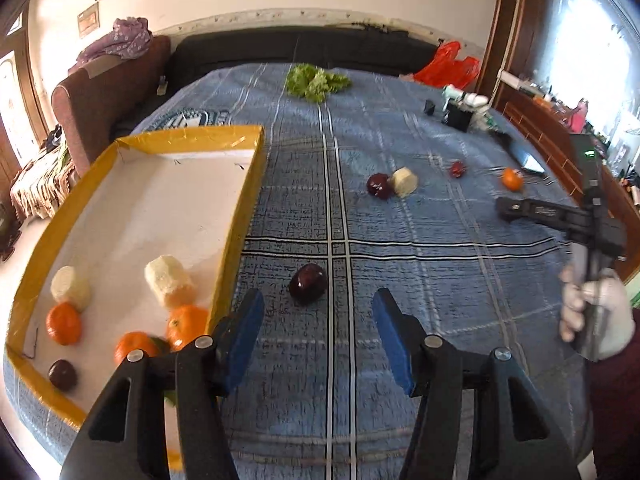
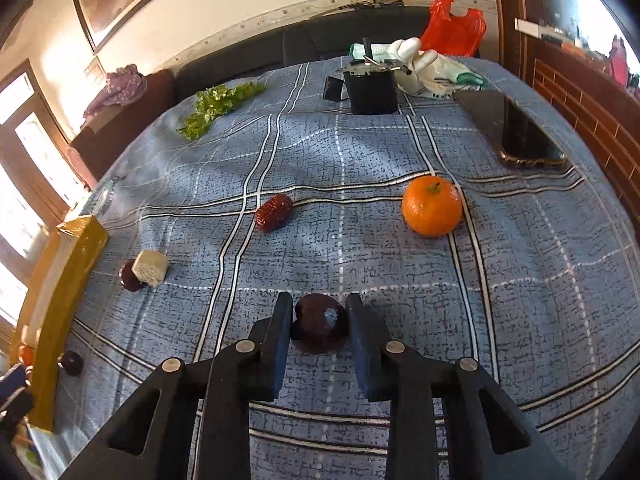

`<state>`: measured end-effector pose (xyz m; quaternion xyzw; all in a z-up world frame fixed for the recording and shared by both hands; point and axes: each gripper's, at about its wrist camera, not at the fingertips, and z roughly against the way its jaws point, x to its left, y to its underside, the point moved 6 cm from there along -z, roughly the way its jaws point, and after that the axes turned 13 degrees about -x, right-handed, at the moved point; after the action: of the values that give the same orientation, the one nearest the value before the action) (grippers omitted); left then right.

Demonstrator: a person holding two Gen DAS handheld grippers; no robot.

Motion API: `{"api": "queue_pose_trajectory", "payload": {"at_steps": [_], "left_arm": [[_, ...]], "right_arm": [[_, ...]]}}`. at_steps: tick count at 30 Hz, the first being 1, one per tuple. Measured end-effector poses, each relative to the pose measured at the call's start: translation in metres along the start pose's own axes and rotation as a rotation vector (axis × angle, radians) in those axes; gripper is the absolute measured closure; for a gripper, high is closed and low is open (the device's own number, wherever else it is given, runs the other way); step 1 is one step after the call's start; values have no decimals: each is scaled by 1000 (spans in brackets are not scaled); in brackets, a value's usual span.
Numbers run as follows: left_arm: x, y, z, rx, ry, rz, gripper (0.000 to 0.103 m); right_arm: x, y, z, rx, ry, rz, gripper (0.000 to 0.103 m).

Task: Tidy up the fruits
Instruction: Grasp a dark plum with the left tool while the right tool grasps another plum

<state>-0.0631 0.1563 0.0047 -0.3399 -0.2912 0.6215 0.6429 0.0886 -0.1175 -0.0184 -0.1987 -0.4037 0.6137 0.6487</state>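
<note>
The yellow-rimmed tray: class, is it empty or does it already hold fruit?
Partly filled. The yellow-rimmed tray holds three oranges, a dark fruit and two pale chunks; its far half is bare.

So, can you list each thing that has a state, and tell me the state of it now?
left gripper: open, nothing between its jaws, a dark plum on the cloth ahead
right gripper: shut on a second dark plum
yellow box: open, holds oranges, pale chunks, one plum
orange: loose on the cloth, upright
red date: loose, on its side
phone: flat, screen dark
</note>
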Motion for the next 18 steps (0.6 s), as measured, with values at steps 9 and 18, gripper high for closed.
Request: {"api": "queue_pose_trajectory", "payload": {"at_steps": [9,18], "left_arm": [[-9,1,-50,69,-36,-97,47],[0,5,-51,57,-76,-114,78]], "right_arm": [[4,0,1,8,-25,4,74],[6,0,3,-1,-24,1,74]]}}
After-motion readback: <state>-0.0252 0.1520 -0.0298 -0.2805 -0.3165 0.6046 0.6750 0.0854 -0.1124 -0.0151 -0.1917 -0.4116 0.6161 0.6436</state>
